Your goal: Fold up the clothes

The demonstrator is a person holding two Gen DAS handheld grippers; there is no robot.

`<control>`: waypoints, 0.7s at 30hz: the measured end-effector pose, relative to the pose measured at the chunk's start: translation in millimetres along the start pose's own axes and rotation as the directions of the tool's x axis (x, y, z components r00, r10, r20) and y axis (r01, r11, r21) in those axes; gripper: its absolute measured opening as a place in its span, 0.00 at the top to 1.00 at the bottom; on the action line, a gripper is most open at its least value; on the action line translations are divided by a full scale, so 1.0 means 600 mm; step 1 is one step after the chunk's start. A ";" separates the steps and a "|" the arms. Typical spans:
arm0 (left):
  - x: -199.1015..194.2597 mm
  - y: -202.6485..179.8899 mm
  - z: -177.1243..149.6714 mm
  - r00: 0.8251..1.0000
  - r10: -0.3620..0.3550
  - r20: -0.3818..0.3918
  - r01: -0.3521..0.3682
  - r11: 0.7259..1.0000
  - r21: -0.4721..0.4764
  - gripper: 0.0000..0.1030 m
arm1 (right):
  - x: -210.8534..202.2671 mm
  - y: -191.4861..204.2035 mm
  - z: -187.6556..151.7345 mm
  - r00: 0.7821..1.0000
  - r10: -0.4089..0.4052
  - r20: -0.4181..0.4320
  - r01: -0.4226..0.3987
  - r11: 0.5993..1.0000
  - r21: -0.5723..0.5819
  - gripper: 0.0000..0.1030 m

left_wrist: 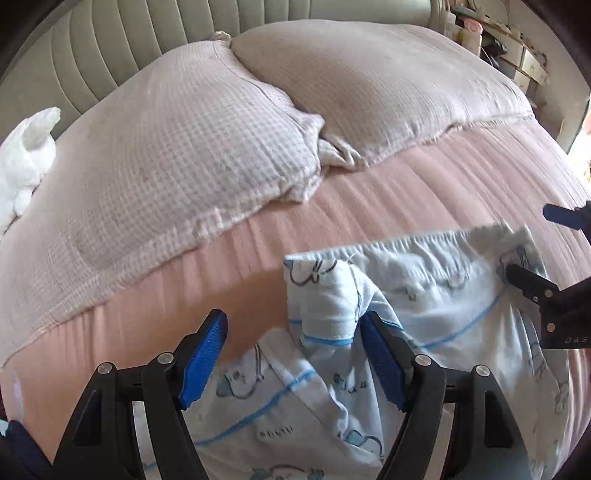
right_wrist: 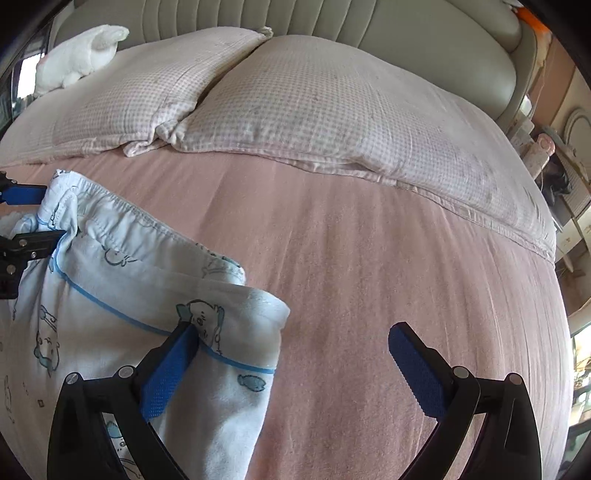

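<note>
- Pyjama trousers (left_wrist: 424, 295) lie rumpled on our pink bed (left_wrist: 406, 177), waistband towards the pillows.
- Left gripper (left_wrist: 291, 354) and right gripper (right_wrist: 291, 354) are both spread, pinching nothing.
- We judge folding barely begun; next, pinch the waistband corners.

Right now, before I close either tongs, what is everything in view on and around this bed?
pyjama garment: one, pale blue with animal print and blue stripes, crumpled on the near bed.
bed sheet: one, pink, under everything.
pillows: two, pale pink check, side by side at the headboard.
headboard: one, beige, padded, behind the pillows.
plush toy: one, white, by the outer pillow.
left tongs: black, blue pads, open, straddling a raised fold.
right tongs: black, blue pads, open, at the garment's edge.
</note>
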State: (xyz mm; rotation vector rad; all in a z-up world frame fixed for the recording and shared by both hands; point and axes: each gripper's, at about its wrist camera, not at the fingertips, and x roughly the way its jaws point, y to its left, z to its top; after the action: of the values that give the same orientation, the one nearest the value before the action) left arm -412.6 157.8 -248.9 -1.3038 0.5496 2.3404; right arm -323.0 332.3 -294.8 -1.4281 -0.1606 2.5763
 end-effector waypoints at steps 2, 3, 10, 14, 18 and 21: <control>0.010 0.021 0.005 1.000 0.004 -0.009 -0.005 1.000 -0.031 0.28 | 0.003 -0.020 0.000 0.999 -0.051 0.019 0.050 0.998 0.028 0.00; 0.014 0.035 0.002 0.999 -0.030 -0.025 0.028 0.997 -0.073 0.27 | 0.008 -0.030 0.002 0.999 -0.047 0.012 0.046 0.998 0.050 0.00; -0.059 0.040 -0.055 0.988 -0.139 0.063 0.144 0.986 -0.081 0.28 | -0.012 -0.068 0.009 0.995 0.093 0.032 -0.097 0.983 0.158 0.00; -0.115 0.024 -0.111 0.987 -0.141 0.075 0.148 0.985 -0.090 0.29 | -0.046 -0.038 0.020 0.980 0.179 0.086 -0.186 0.980 0.074 0.00; -0.156 0.029 -0.181 0.990 -0.119 0.082 0.128 0.985 -0.116 0.30 | -0.047 0.021 0.034 0.958 0.281 0.057 -0.280 0.960 -0.022 0.10; -0.159 0.051 -0.214 0.984 -0.161 0.082 0.173 0.969 -0.174 0.30 | -0.045 0.070 0.051 0.922 0.387 0.016 -0.384 0.919 -0.092 0.45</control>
State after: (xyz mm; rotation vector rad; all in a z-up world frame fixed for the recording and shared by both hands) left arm -292.3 50.8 -224.5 -1.2885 0.2003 2.3262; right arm -339.7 285.6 -264.2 -1.5848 0.0073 2.9413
